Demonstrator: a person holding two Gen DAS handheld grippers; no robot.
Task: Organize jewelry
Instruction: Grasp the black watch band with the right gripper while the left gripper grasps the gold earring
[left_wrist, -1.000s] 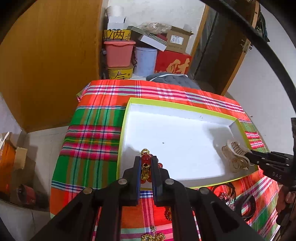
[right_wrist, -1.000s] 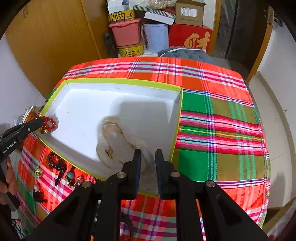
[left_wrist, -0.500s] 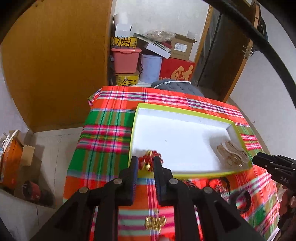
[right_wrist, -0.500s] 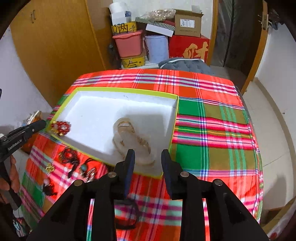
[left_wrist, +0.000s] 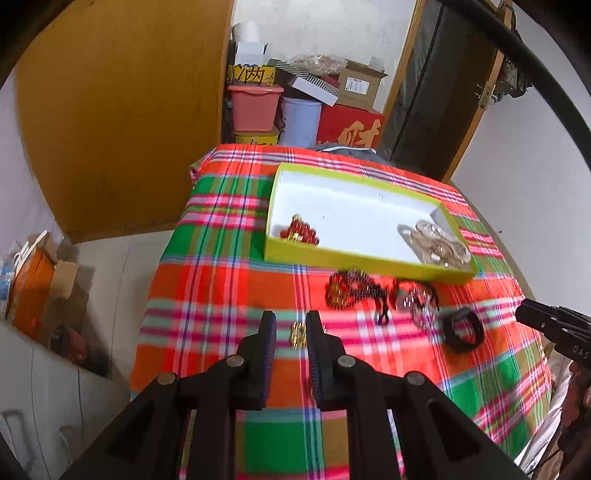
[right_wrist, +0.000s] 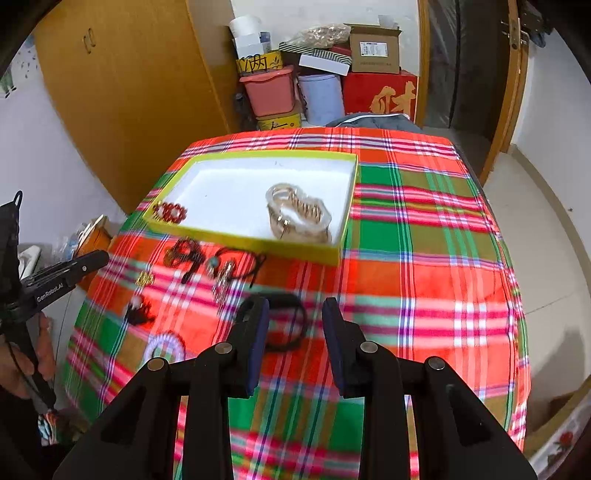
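Note:
A white tray with a lime rim (left_wrist: 354, 258) (right_wrist: 258, 242) lies on the plaid tablecloth. In it are a red bead bracelet (left_wrist: 300, 233) (right_wrist: 170, 212) at its near left corner and a bag of gold jewelry (left_wrist: 436, 242) (right_wrist: 299, 214) at its right end. Loose pieces lie in front of the tray: dark beads (left_wrist: 347, 286) (right_wrist: 184, 256), a gold charm (left_wrist: 298, 332) (right_wrist: 144, 278), a black band (left_wrist: 463, 330) (right_wrist: 286, 325). My left gripper (left_wrist: 288, 325) is open and empty above the gold charm. My right gripper (right_wrist: 291, 314) is open and empty over the black band.
Boxes, a pink bin and a blue bucket (left_wrist: 299, 118) are stacked behind the table, beside a wooden wardrobe (left_wrist: 122, 110). An open door (right_wrist: 509, 92) is at the back right. The table's left edge drops to floor clutter (left_wrist: 33, 273).
The left gripper let the red bracelet go into the tray, opened and drew back over the gold charm. The right gripper opened wider and pulled back from the tray to the black band.

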